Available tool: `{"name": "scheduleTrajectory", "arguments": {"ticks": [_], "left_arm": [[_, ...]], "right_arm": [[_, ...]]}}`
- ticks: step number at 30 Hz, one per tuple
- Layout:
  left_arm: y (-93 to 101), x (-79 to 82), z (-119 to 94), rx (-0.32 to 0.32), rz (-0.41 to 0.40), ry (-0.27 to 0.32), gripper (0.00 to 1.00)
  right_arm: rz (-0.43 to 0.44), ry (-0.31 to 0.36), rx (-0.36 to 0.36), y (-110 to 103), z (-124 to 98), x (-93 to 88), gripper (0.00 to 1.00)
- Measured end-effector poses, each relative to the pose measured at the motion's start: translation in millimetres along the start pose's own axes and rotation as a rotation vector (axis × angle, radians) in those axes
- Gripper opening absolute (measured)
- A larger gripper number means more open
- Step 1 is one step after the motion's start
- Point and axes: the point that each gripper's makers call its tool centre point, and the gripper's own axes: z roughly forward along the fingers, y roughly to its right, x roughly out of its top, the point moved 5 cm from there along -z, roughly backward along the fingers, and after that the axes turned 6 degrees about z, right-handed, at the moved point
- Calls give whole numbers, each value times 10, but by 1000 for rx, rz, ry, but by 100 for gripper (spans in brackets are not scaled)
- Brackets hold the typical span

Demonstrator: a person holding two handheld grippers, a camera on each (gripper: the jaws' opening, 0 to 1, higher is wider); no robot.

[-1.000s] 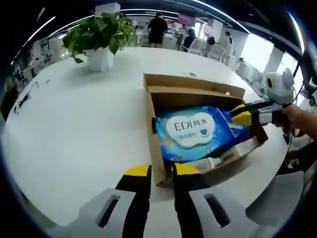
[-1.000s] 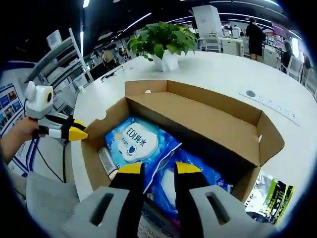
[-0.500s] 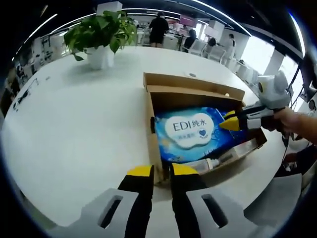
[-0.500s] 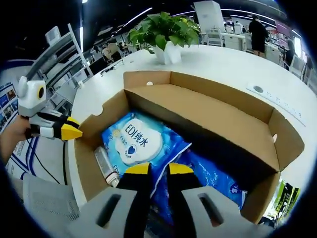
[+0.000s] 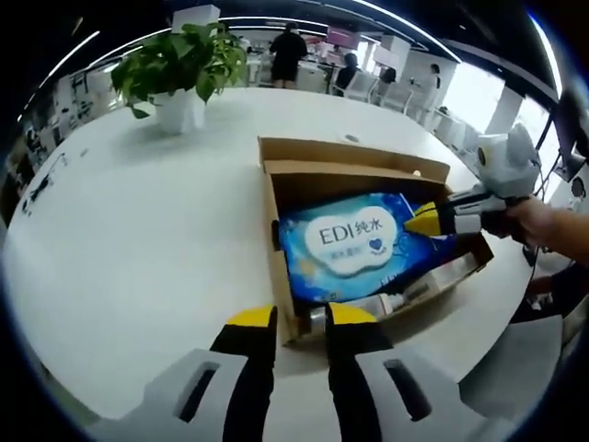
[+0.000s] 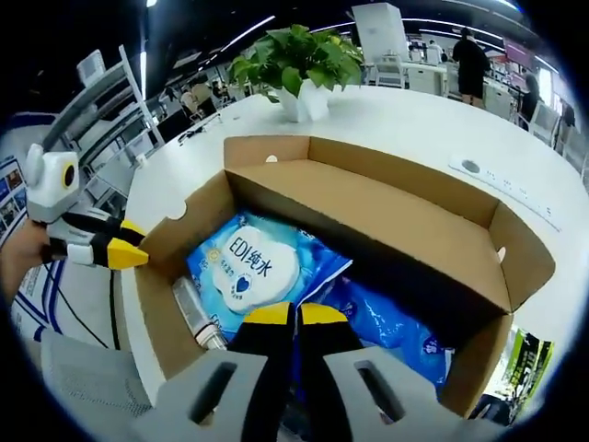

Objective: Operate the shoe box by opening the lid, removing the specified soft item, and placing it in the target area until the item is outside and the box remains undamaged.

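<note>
**Pinch closing on the wipes pack inside the open box**

The brown cardboard shoe box (image 6: 368,207) sits open near the edge of the round white table (image 5: 138,239), lid folded back. Inside lies the soft blue wet-wipes pack with a white label (image 6: 248,267), a slim bottle (image 6: 193,313) beside it along the box wall. The right gripper (image 6: 295,315) reaches into the box, its jaws nearly together at the pack's edge; whether film is pinched I cannot tell. The left gripper (image 5: 300,318) stands just outside the near box wall, jaws slightly apart, holding nothing.

Risk, as I judge it: a thin pinch slipping off on lifting, or the pack dragging against the cardboard wall and shifting or tearing the unbraced box.
</note>
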Motion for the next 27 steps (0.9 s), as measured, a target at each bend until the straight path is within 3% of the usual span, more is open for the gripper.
{"name": "scheduleTrajectory", "arguments": {"ticks": [6,11,19,23,27], "left_arm": [[59,81,8,-7,34,11,24],[121,171,27,-14,74,19,33],[142,230,47,16,150,8,36],[154,312,19,47,197,31,36],[199,398,39,36,211,45,36]], "right_arm": [[-7,17,-14,72,-97,-4,0],[-25,42,-36,118,-188,-6,0],[-24,57,-65,168,-261,-30,0],[-26,62,-75,179,-292,-33,0],[-14,68,-77,200,-339,-31,0]]}}
